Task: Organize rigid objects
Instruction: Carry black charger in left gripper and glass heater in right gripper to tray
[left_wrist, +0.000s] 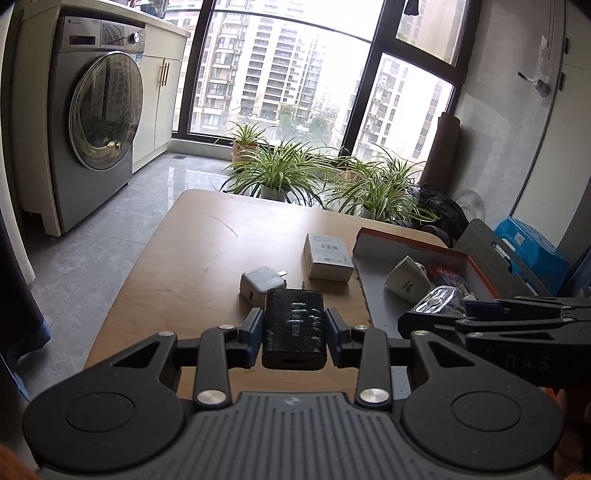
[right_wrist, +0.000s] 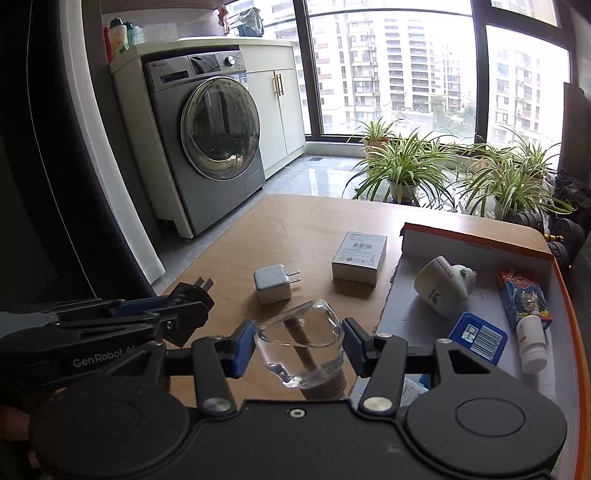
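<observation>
My left gripper (left_wrist: 294, 332) is shut on a black charger (left_wrist: 294, 325), held above the wooden table (left_wrist: 192, 258). It also shows in the right wrist view (right_wrist: 184, 306), prongs up. My right gripper (right_wrist: 299, 339) is shut on a clear glass bottle (right_wrist: 301, 339), held at the left edge of the orange-rimmed box (right_wrist: 476, 242). A white charger (right_wrist: 272, 283) and a small grey carton (right_wrist: 359, 256) lie on the table beyond. In the left wrist view the white charger (left_wrist: 261, 282), carton (left_wrist: 328, 256) and box (left_wrist: 406, 243) lie ahead.
The box holds a white plug-in device (right_wrist: 441, 286), a blue card (right_wrist: 478, 336), a red packet (right_wrist: 524, 297) and a white bottle (right_wrist: 532, 343). Potted plants (right_wrist: 406, 166) stand past the table's far edge. A washing machine (right_wrist: 207, 147) stands at the left.
</observation>
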